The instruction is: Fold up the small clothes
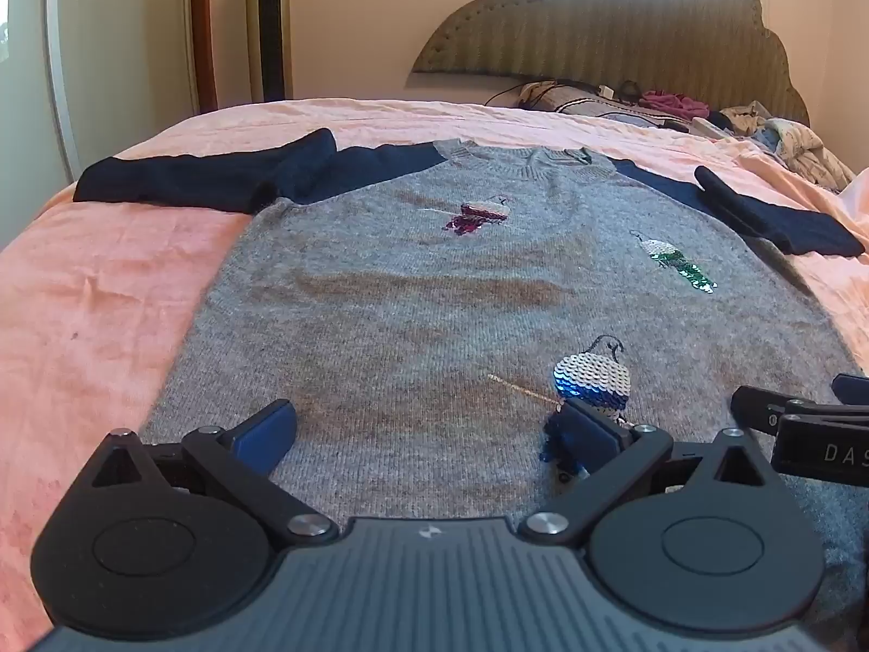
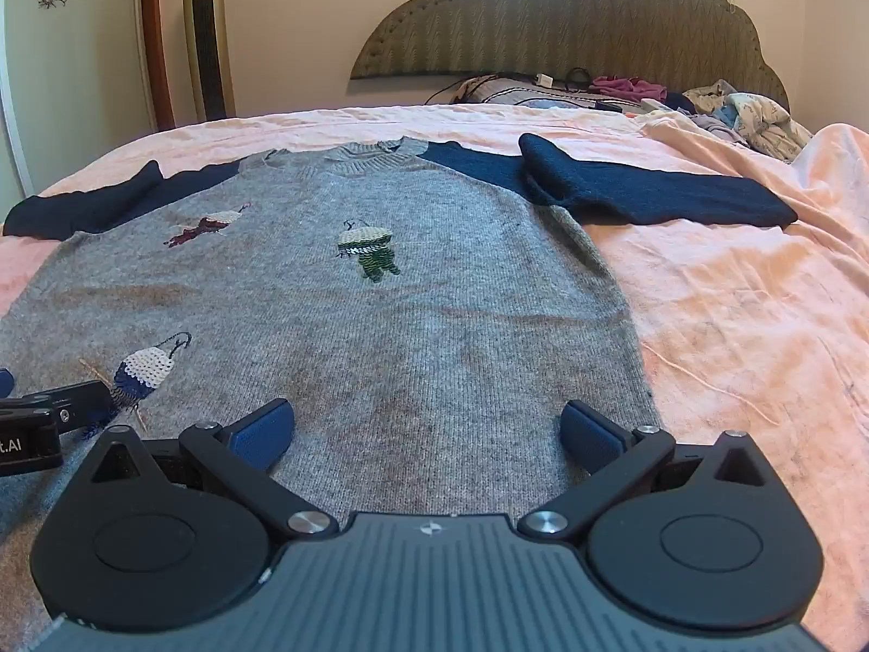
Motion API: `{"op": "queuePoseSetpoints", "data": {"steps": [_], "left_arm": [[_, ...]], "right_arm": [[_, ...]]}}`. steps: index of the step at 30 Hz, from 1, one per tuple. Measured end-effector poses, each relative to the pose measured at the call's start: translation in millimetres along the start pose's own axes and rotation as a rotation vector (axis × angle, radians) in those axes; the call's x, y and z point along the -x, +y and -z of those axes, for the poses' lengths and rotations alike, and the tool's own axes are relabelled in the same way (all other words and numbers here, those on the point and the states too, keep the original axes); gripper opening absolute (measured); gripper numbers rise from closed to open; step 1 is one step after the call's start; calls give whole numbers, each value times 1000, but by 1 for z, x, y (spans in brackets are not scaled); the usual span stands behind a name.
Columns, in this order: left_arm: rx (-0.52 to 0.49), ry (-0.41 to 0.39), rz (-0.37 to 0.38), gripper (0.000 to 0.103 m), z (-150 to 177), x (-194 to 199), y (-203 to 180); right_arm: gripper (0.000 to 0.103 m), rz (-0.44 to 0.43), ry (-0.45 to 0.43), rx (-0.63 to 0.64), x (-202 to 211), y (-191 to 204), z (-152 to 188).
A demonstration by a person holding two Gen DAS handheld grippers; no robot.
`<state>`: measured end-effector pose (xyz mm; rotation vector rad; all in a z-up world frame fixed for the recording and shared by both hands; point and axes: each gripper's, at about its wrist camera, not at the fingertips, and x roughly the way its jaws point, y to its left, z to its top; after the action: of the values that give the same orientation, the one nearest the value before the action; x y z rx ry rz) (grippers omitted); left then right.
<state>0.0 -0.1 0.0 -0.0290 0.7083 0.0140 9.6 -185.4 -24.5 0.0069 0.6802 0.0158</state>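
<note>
A grey knit sweater [image 1: 461, 293] with navy sleeves lies spread flat, front up, on the pink bedspread [image 1: 108, 293] of a bed. Its long axis runs from the hem nearest the cameras up to the collar [image 2: 375, 155], which points toward the headboard [image 2: 570, 16]; the sleeves stretch out sideways, each with its cuff end doubled back. The knit looks soft, limp and light, likely to sag and drag on the cover, so it probably handles best pinched at the hem corners or sleeve ends. The sequin birds [image 1: 592, 380] are the one stiff, snag-prone part and are better avoided. The left gripper [image 1: 429, 434] hovers over the lower front, fully released and grasping nothing; the right gripper [image 2: 426, 432] hangs beside it near the sweater's right edge, likewise spread wide and empty.
</note>
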Motion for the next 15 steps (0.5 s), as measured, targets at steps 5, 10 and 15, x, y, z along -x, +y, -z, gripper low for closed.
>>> {"op": "queuePoseSetpoints", "data": {"steps": [5,10,15], "left_arm": [[-14,-12,-14,103,1,1,-1],[-7,-8,-6,103,0,0,0],[-5,-7,-5,103,0,0,0]], "right_arm": [[103,0,-1,0,0,0,0],[103,0,-1,0,0,0,0],[103,0,-1,0,0,0,0]]}}
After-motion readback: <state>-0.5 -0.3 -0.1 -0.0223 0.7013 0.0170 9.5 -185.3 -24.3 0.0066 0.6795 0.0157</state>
